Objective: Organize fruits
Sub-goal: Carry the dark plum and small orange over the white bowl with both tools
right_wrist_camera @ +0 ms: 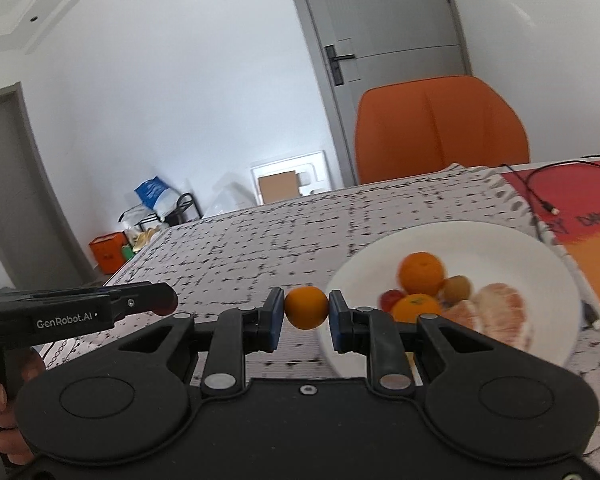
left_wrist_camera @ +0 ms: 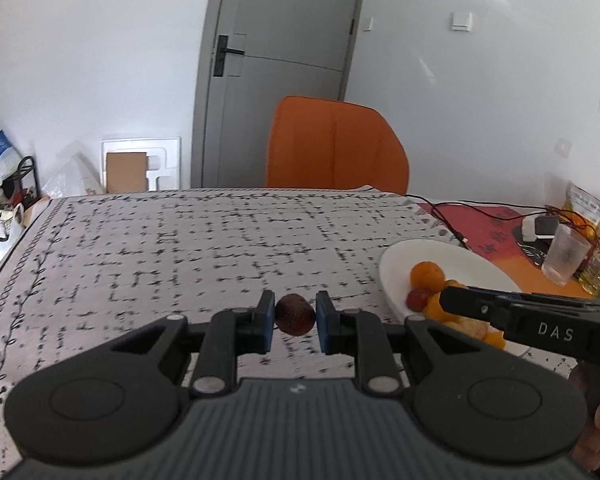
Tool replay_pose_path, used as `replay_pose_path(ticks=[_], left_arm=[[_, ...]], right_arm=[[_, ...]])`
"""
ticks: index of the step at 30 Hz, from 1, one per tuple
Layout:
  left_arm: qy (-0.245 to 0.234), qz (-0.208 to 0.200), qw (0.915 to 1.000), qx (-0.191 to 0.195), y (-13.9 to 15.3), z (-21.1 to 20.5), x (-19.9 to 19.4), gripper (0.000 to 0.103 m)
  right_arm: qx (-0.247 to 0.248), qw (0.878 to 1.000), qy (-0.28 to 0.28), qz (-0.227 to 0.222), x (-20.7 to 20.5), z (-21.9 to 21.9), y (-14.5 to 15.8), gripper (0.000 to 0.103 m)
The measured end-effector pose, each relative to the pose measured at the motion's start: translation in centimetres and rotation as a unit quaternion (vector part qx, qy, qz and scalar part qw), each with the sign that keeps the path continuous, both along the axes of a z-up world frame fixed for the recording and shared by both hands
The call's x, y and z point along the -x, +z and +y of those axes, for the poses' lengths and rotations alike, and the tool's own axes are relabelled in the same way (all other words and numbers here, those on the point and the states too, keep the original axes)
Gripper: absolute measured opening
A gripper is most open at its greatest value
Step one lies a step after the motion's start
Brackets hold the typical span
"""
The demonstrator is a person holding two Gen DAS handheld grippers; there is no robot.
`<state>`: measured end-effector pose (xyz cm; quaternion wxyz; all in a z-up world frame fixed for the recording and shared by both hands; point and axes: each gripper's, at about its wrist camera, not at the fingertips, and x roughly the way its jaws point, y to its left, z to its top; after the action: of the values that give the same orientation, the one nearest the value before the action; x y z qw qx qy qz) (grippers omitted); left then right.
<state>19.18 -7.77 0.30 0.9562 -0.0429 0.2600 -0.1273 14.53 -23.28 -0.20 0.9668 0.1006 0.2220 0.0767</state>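
Left tongs [left_wrist_camera: 295, 320] clamping dark brown fruit [left_wrist_camera: 295, 314]; right tongs [right_wrist_camera: 306, 314] clamping small orange [right_wrist_camera: 306, 307]. Both carrying above table [left_wrist_camera: 180, 248]. White plate [right_wrist_camera: 380, 264] lying right of both tongs. Next, likely: sorting, then releasing.

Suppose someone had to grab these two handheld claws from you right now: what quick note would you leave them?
Left gripper: shut on a small dark brown fruit, above the patterned tablecloth.
Right gripper: shut on a small orange fruit, beside the white plate.
Plate holds an orange, peeled citrus segments and other small fruit.
Left: set both held fruits down, probably on the plate.
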Motion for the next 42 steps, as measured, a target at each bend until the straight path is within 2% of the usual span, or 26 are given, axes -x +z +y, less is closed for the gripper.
replay_pose_path(ticks=[16,34,38,42], left_arm=[[-0.043,-0.002,0.999,-0.013,0.0,-5.7,-1.3,0.02],[-0.082,0.009,0.9963,-0.023,-0.7,-10.6,-2.9,0.02],[-0.078,0.009,0.9961,-0.04,-0.8,-11.2,-2.9,0.025],[-0.066,0.019,0.997,-0.036,-0.9,-10.2,-2.9,0.03]], right_arm=[[-0.015,0.999,-0.048,-0.001,1.3,-5.6,-0.4,0.022],[-0.022,0.996,-0.086,0.005,2.1,-9.7,-1.3,0.022],[-0.021,0.996,-0.09,0.007,2.2,-10.1,-1.5,0.022],[-0.021,0.996,-0.091,0.008,2.1,-10.2,-1.6,0.022]])
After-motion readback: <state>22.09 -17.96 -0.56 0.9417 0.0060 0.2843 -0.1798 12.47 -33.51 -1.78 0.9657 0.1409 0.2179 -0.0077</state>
